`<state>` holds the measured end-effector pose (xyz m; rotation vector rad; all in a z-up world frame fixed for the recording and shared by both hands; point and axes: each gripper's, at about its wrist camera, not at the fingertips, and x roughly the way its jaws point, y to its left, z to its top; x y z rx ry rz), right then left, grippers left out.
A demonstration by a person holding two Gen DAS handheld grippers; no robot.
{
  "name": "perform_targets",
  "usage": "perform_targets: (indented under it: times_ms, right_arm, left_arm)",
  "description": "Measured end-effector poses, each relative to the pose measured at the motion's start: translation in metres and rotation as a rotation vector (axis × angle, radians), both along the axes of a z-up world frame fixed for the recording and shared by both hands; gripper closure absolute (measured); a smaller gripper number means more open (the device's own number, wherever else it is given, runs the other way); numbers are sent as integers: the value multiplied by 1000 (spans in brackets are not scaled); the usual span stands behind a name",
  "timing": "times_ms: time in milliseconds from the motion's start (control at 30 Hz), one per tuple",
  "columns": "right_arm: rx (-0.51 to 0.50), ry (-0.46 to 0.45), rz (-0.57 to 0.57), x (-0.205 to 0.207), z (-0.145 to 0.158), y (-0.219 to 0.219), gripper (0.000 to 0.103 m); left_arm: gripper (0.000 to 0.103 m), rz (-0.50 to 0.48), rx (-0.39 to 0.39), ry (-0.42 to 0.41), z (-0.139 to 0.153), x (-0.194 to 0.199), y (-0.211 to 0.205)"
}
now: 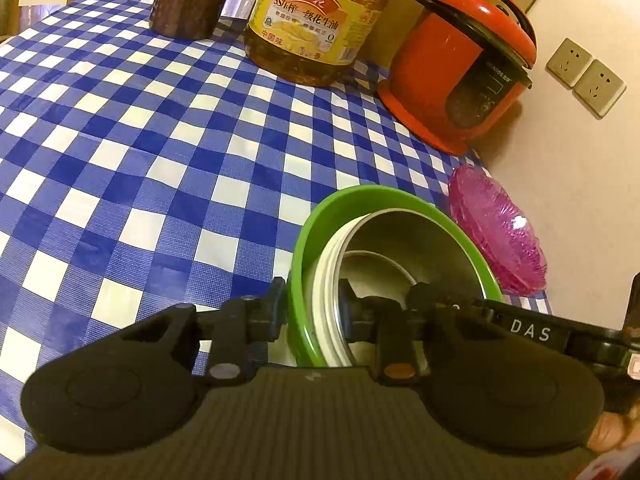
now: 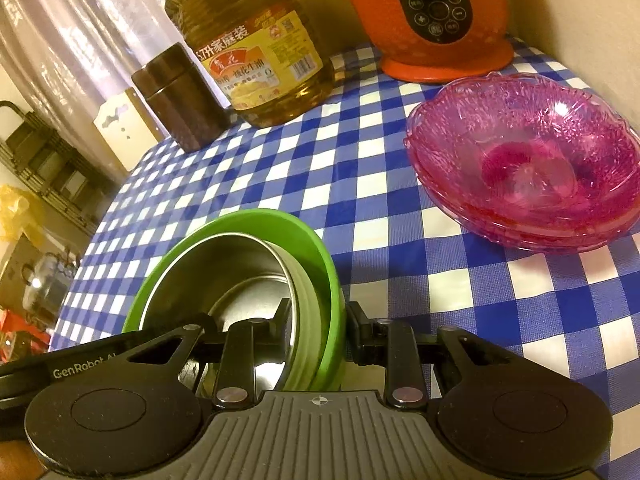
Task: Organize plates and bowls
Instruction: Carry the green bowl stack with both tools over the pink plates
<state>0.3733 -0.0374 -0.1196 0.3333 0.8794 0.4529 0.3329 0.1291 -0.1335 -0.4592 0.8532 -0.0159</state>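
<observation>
A green bowl [image 1: 352, 196] with a steel liner and a white ribbed band inside sits between both grippers over the blue checked tablecloth [image 1: 160, 152]. My left gripper [image 1: 312, 308] is shut on its left wall, one finger outside and one inside. In the right wrist view the same green bowl [image 2: 280, 220] has my right gripper [image 2: 320, 320] shut on its right wall in the same way. I cannot tell whether the bowl rests on the cloth. Two stacked pink glass bowls [image 2: 520, 160] stand to the right, apart from both grippers, and show as pink glass bowls [image 1: 496, 232] in the left wrist view.
At the back stand a large bottle of cooking oil [image 2: 256, 52], a brown canister [image 2: 180, 100] and a red rice cooker [image 1: 460, 72]. A wall with two sockets [image 1: 584, 76] closes the right side. The table's left edge [image 2: 100, 216] drops off toward shelves.
</observation>
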Motion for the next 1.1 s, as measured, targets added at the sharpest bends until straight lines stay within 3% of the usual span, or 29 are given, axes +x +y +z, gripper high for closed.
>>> perform_targets:
  times_ms: [533, 1100]
  right_arm:
    - [-31, 68, -9, -7, 6, -5, 78]
    - [-8, 106, -111, -59, 12, -44, 79]
  left_arm:
    - [82, -32, 42, 48, 7, -6, -12]
    - [83, -86, 69, 75, 20, -45, -57]
